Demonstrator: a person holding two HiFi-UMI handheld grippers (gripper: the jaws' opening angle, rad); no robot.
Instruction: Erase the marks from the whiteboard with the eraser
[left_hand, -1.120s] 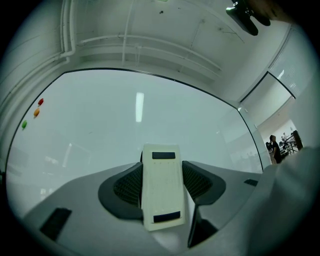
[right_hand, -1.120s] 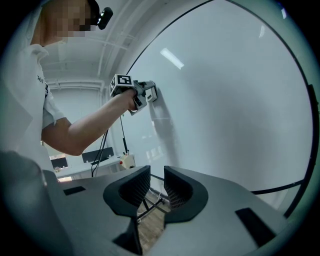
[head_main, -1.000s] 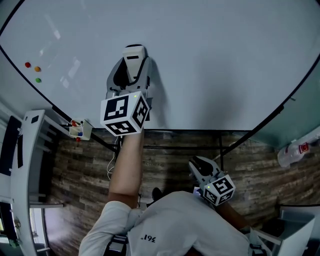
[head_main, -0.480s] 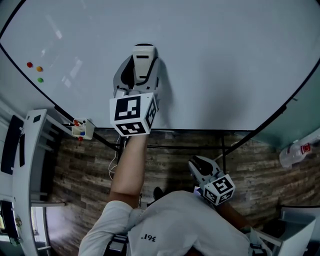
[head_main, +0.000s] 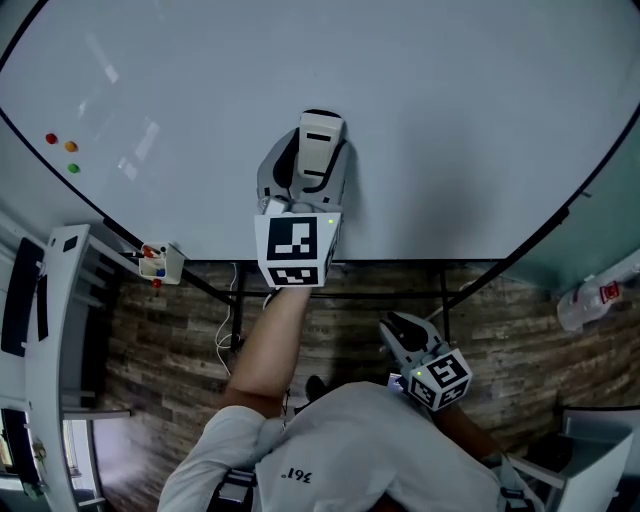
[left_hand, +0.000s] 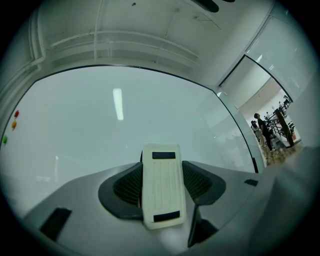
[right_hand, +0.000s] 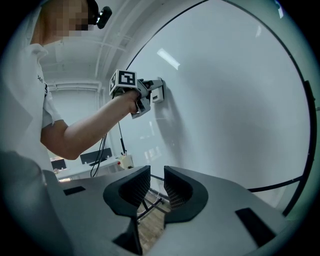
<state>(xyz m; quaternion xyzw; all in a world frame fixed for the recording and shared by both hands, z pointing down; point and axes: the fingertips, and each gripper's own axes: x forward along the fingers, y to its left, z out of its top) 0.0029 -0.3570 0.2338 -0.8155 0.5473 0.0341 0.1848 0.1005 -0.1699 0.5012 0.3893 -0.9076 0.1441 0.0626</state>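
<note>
The big whiteboard (head_main: 470, 110) has bare room above and on both sides, and near its bottom edge the left gripper (head_main: 303, 178) pinches the white eraser (head_main: 321, 140) against it, long side pointing up, while the right gripper (right_hand: 156, 187) hangs low, jaws slightly apart, empty.

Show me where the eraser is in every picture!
Head view: the eraser is upper middle, held by the left gripper against the whiteboard.
Left gripper view: the eraser is lower middle, clamped between the jaws.
Right gripper view: the eraser is small, upper left of centre, at the left gripper's tip.
Shared landmark: the whiteboard, behind the eraser in all three.
</note>
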